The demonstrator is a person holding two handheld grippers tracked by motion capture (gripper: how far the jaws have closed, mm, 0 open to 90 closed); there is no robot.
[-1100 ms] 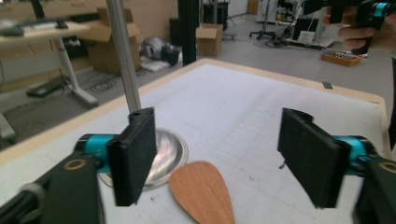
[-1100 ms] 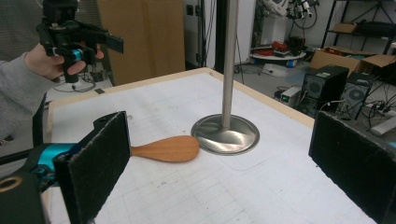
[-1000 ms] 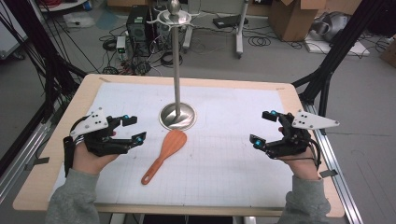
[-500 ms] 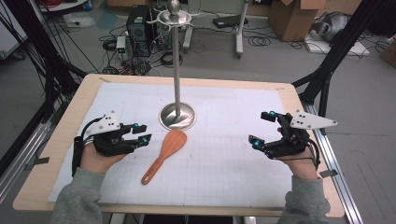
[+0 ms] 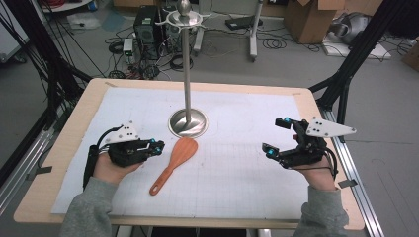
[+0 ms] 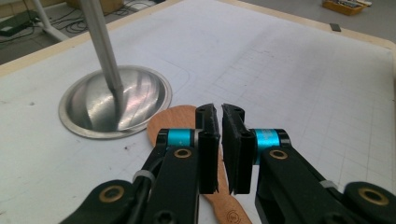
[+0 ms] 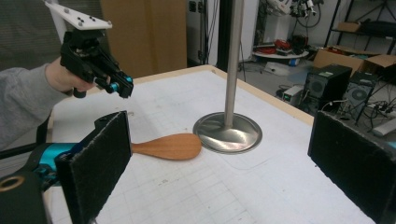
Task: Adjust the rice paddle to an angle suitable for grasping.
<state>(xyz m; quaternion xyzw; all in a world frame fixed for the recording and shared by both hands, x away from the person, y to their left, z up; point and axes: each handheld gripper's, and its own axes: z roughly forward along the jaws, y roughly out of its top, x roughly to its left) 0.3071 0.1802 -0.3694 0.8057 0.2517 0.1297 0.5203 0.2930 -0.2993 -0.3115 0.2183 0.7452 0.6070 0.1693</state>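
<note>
Wooden spatula with oval orange-brown blade (image 5: 174,163) lies flat on white gridded paper sheet (image 5: 237,182), just right of left gripper (image 5: 158,146), apart from it. In left gripper view blade shows beyond and under jaw tips, nothing between pads. Left gripper jaws just closing, now narrow slit. Left hand (image 5: 111,168) low over table, gripper level, pointing right. Right gripper (image 5: 277,137) wide open, empty, well right of spatula. Steel stand with round base (image 5: 188,123) just beyond blade. Open paper between grippers.
</note>
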